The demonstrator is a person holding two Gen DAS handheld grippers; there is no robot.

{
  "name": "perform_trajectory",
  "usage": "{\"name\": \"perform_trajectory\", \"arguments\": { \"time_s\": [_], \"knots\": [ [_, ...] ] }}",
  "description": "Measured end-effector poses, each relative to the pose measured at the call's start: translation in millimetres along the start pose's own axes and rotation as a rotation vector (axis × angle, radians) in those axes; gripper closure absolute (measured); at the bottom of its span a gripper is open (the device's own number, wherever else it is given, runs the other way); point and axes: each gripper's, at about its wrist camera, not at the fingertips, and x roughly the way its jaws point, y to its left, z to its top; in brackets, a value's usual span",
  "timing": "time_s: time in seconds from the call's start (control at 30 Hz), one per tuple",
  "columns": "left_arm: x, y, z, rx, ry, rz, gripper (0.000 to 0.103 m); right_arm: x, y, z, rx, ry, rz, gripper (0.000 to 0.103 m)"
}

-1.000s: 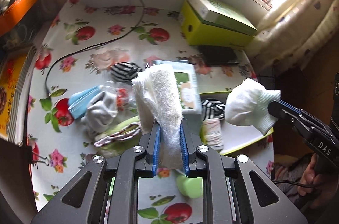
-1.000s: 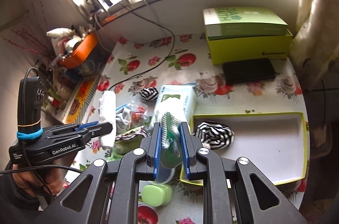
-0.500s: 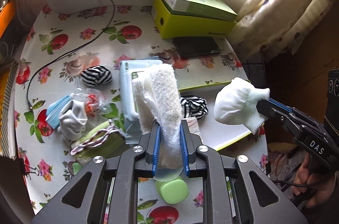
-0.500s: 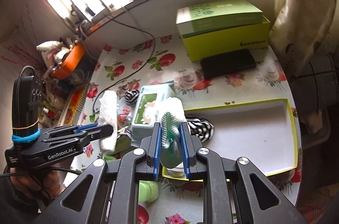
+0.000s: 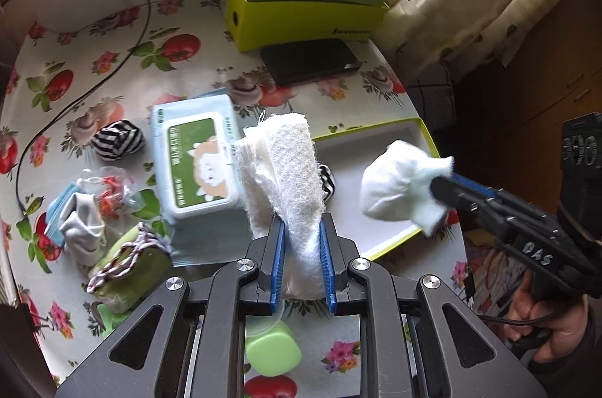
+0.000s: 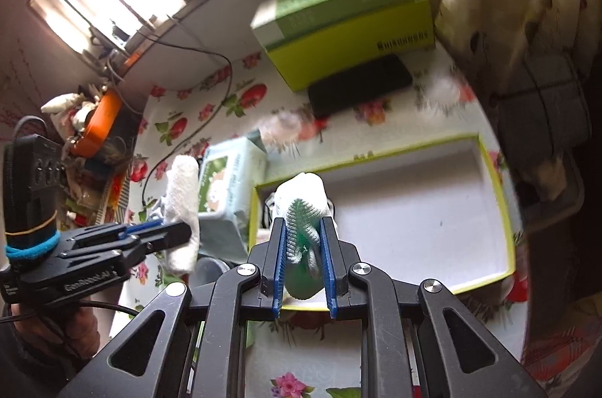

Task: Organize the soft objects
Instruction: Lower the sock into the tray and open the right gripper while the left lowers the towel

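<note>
My left gripper [image 5: 301,240] is shut on a rolled white towel [image 5: 286,168], held upright above the table; it also shows in the right wrist view [image 6: 183,206]. My right gripper [image 6: 303,240] is shut on a balled white sock with a green cuff [image 6: 301,206], held over the white tray with the yellow-green rim [image 6: 500,194]; the sock shows in the left wrist view [image 5: 399,187] above the tray [image 5: 380,245]. A striped sock ball [image 5: 327,181] lies in the tray, mostly hidden behind the towel.
A wet-wipes pack [image 5: 195,157], a striped sock ball [image 5: 118,140], a grey cloth and blue mask [image 5: 75,228] and a green pouch [image 5: 128,270] lie left. A green-lidded jar [image 5: 272,349] stands near. A yellow-green box [image 5: 301,6] and black phone [image 5: 308,61] are behind.
Both grippers have moved right towards the tray, each still holding its item. The white sock now hangs over the tray's inside.
</note>
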Motion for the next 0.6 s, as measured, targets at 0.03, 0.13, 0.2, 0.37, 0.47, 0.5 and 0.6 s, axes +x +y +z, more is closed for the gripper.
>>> {"name": "perform_trajectory", "arguments": {
  "time_s": [0.03,0.13,0.2,0.37,0.47,0.5,0.6],
  "knots": [
    [1,-1,1,0.003,0.004,0.001,0.085,5,-5,-3,0.019,0.015,0.01,0.087],
    [8,-4,4,0.011,0.016,0.004,0.085,22,-18,-11,0.073,0.062,0.043,0.087],
    [11,-4,6,0.013,0.022,0.007,0.085,33,-24,-15,0.1,0.09,0.07,0.087],
    [23,-7,9,0.023,0.045,0.01,0.085,59,-35,-23,0.131,0.162,0.085,0.087],
    [31,-12,13,0.036,0.058,0.006,0.085,70,-44,-28,0.149,0.198,0.089,0.086],
    [35,-14,14,0.042,0.064,0.005,0.085,72,-46,-29,0.151,0.209,0.083,0.085],
    [46,-22,18,0.06,0.081,-0.003,0.085,73,-54,-29,0.161,0.216,0.072,0.08]
  ]
}}
